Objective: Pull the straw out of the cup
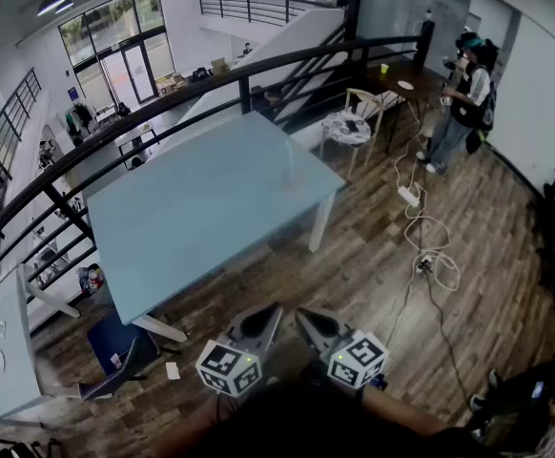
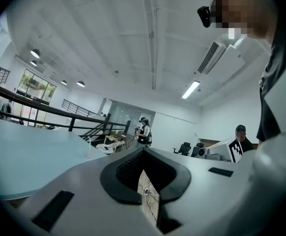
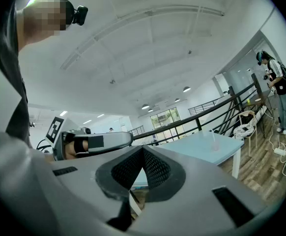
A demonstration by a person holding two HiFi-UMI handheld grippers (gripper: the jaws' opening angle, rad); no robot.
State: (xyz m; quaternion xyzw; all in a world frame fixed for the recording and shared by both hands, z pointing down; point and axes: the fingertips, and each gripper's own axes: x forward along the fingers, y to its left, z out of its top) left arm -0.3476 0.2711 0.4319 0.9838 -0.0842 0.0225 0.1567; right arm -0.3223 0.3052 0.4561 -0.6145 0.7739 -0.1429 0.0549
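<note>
A clear cup (image 1: 291,179) with a thin straw standing in it sits near the far right corner of the light blue table (image 1: 192,218). The right gripper view shows the same cup (image 3: 214,144), small and far off. Both grippers hang low in front of the person, well short of the table and apart from the cup. My left gripper (image 1: 270,311) has its jaws together with nothing between them, as does my right gripper (image 1: 301,315). In their own views the left gripper (image 2: 143,151) and the right gripper (image 3: 142,149) point upward, tips touching.
A black railing (image 1: 249,70) runs behind the table. A person (image 1: 463,93) stands at the back right beside a chair (image 1: 354,122). Cables and a power strip (image 1: 421,246) lie on the wooden floor. A blue chair (image 1: 115,346) and a white table (image 1: 1,351) stand at the left.
</note>
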